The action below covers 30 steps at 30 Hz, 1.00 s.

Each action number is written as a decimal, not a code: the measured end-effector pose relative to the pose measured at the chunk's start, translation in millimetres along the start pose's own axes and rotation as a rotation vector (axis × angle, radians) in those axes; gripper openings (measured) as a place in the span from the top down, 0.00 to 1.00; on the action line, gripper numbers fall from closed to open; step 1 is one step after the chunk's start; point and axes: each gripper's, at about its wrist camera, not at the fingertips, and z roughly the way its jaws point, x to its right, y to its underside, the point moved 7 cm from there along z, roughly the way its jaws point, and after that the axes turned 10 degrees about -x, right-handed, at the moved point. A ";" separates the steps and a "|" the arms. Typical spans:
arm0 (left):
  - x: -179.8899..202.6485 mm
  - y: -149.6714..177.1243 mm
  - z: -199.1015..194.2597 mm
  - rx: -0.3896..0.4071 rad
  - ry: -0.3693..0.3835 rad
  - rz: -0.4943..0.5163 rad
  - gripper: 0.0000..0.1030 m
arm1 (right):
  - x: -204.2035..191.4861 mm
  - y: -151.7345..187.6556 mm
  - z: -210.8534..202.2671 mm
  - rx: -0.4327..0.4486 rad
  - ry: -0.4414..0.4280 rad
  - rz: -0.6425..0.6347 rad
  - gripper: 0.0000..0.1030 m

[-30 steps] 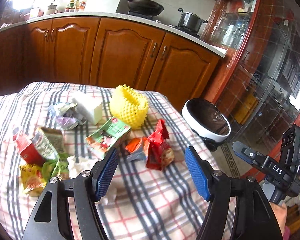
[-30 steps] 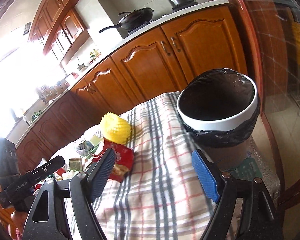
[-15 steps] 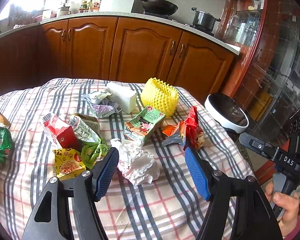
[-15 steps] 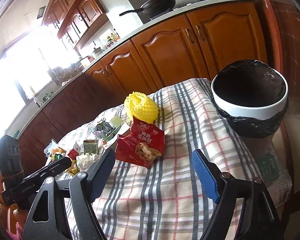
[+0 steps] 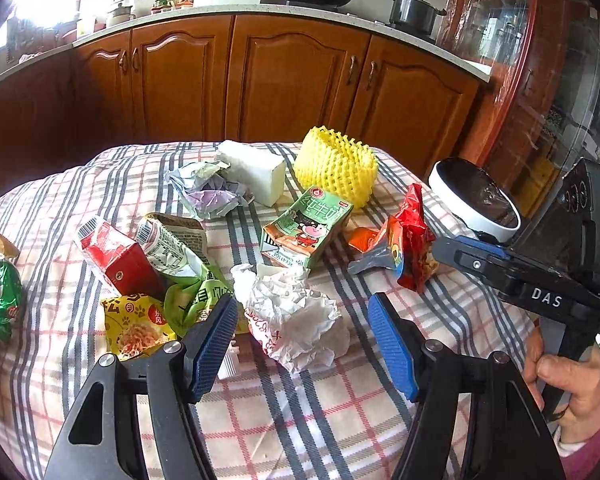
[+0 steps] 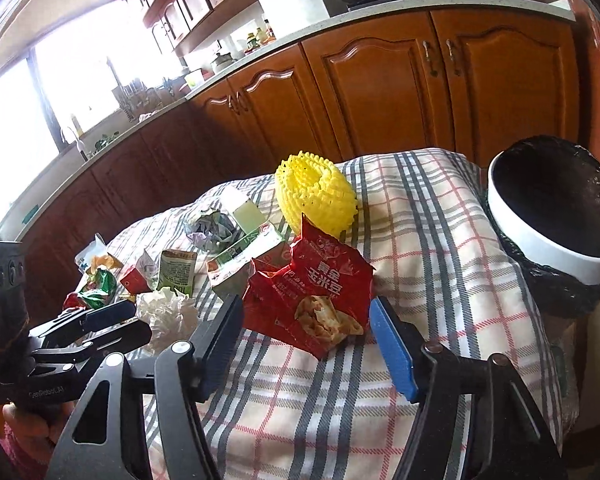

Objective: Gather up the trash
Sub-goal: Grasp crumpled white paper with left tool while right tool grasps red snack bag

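We note both tools — left tool (image 5: 302, 340) over crumpled white paper (image 5: 296, 312), right tool (image 6: 306, 336) around red crisp packet (image 6: 312, 292) — have advanced, jaws open, nothing gripped yet.

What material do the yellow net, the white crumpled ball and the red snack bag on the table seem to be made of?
Yellow net: likely soft foam mesh, matte, with open diamond holes, like fruit padding.
White crumpled ball: seems thin paper, matte, with sharp creases and some red print.
Red snack bag: probably plastic film, glossy, with light reflections on its printed, wrinkled surface.
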 end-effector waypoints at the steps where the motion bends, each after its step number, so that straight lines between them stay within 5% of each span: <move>1: 0.2 -0.9 3.2 -0.005 0.002 0.003 0.36 | -0.4 -0.9 5.8 -0.012 0.005 -0.012 0.41; 3: 2.5 -2.9 8.8 -0.013 0.001 0.015 0.41 | -0.8 -1.9 17.7 -0.036 0.020 -0.036 0.48; 5: 4.5 -3.2 15.2 -0.030 0.006 0.024 0.54 | -0.1 -2.0 28.5 -0.061 0.037 -0.054 0.73; 6: 4.9 -3.4 17.8 -0.035 0.006 0.025 0.58 | 0.0 -1.6 33.4 -0.075 0.043 -0.060 0.75; 7: 4.8 -4.0 19.5 -0.036 0.002 0.027 0.63 | 0.0 -1.3 35.8 -0.079 0.043 -0.063 0.91; 8: 4.9 -4.1 20.5 -0.035 0.005 0.030 0.66 | -0.1 -0.8 37.1 -0.082 0.042 -0.063 0.92; 9: 5.4 -4.2 21.3 -0.037 0.019 0.031 0.81 | 0.0 -0.8 36.2 -0.080 0.038 -0.063 0.92; 30: 37.6 -17.1 -22.5 0.063 0.129 0.090 0.87 | 31.4 -2.2 -50.5 0.067 0.032 0.036 0.96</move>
